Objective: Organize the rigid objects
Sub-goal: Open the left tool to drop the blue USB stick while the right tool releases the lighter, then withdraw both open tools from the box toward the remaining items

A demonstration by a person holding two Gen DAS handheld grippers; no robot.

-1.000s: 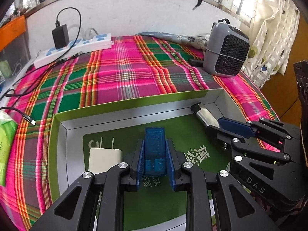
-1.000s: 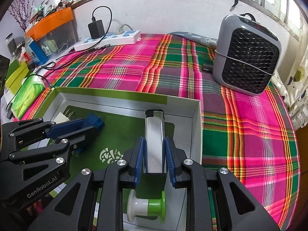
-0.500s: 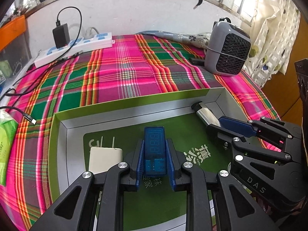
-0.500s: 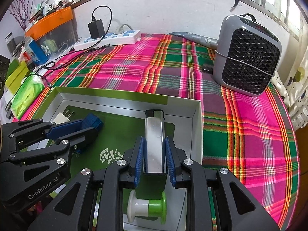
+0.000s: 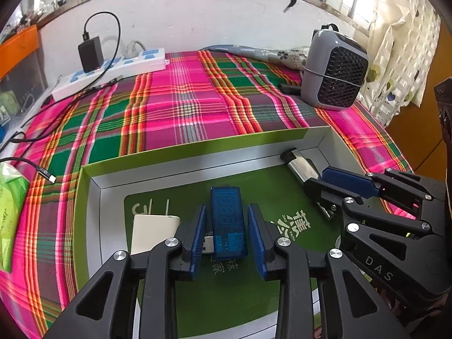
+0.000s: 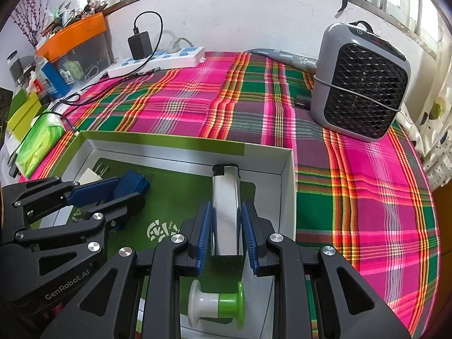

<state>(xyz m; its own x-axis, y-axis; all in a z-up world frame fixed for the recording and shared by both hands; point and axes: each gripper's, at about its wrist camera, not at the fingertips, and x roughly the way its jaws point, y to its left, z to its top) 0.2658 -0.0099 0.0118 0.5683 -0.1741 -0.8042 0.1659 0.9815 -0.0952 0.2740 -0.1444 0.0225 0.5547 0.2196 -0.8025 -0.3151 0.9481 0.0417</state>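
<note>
**Both grippers over the green box, jaws parted**

Left gripper (image 5: 228, 237) sat low over the box (image 5: 180, 156), jaws spread. Blue USB meter (image 5: 227, 220) lay between the pads with visible gaps on both sides, so not gripped. It rested on the green box floor, metal plug pointing toward the camera. White charger (image 5: 154, 233) lay just beside it on the left, prongs pointing to the far wall.

Right gripper (image 6: 226, 234) was in the same box, near the right wall. Silver lighter (image 6: 226, 212) lay lengthwise between its blue pads, black cap toward the far wall. Small gaps showed on each side of the lighter, so jaws looked slightly open, not clamped. White-and-green spool (image 6: 216, 308) lay on its side under the gripper, near the box's front edge.

Box sat on a pink-green plaid cloth (image 6: 254, 107). Gray fan heater (image 6: 361, 82) stood at the far right, well apart from the box. White power strip (image 5: 113, 70) with a black adapter lay by the back wall.
</note>
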